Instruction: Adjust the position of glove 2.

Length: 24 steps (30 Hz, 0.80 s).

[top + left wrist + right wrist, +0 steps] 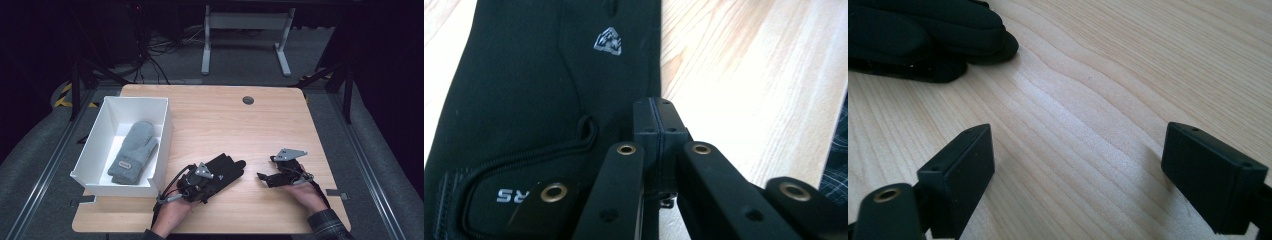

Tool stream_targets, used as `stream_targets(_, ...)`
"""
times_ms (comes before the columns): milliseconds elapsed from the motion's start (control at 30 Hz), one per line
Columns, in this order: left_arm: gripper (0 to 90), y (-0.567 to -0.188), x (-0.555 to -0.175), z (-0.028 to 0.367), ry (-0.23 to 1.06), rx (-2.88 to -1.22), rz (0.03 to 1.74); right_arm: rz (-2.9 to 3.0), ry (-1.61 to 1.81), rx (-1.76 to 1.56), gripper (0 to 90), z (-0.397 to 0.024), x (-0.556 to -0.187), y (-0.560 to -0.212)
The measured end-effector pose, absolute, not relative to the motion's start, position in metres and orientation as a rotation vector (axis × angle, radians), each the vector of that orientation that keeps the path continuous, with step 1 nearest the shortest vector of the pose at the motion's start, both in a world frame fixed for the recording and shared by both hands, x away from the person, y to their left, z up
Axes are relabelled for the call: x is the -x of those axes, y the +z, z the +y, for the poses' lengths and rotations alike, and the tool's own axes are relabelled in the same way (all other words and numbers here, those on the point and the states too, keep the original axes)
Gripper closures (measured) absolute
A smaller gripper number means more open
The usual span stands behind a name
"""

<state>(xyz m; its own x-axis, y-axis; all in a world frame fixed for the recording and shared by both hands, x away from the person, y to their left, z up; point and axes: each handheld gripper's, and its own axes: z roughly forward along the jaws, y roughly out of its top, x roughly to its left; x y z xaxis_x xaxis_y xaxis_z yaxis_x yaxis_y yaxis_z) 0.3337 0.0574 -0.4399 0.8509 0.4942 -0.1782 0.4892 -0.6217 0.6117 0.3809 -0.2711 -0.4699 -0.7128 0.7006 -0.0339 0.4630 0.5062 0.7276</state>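
Wood table (215, 120) spans the high view, pale and grained, with a small dark round grommet (248, 100) set into it near the far edge. White box (95, 142) sits at the table's left side, open on top, and a grey mitten (133, 151) lies inside it with its cuff toward the near wall. Just right of the box, near the front edge, a black glove (225, 168) lies flat on the wood, its fingertips pointing away and to the right. The left gripper (200, 182) rests over the glove's cuff end; in the left gripper view its jaws are pressed together at the glove's (539, 85) edge, a grey logo printed farther up the fabric, and whether any cloth is pinched between them cannot be told. The right gripper (267, 178) hovers well to the right of the glove, over bare wood. Its jaws stand wide apart in the right gripper view, nothing between them, the glove's fingertips (928, 40) lying ahead at upper left.
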Motion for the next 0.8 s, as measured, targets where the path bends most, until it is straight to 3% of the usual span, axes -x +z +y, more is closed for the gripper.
stream_targets(500,38.5,-0.425,-0.35,0.048,0.113,-2.307,0.66,2.428,1.029,-0.972,14.0,-0.271,-0.381,-0.47)
stream_targets(800,20.7,-0.431,-0.366,0.045,0.183,-2.334,0.689,2.429,1.032,-0.967,14.0,-0.271,-0.381,-0.47)
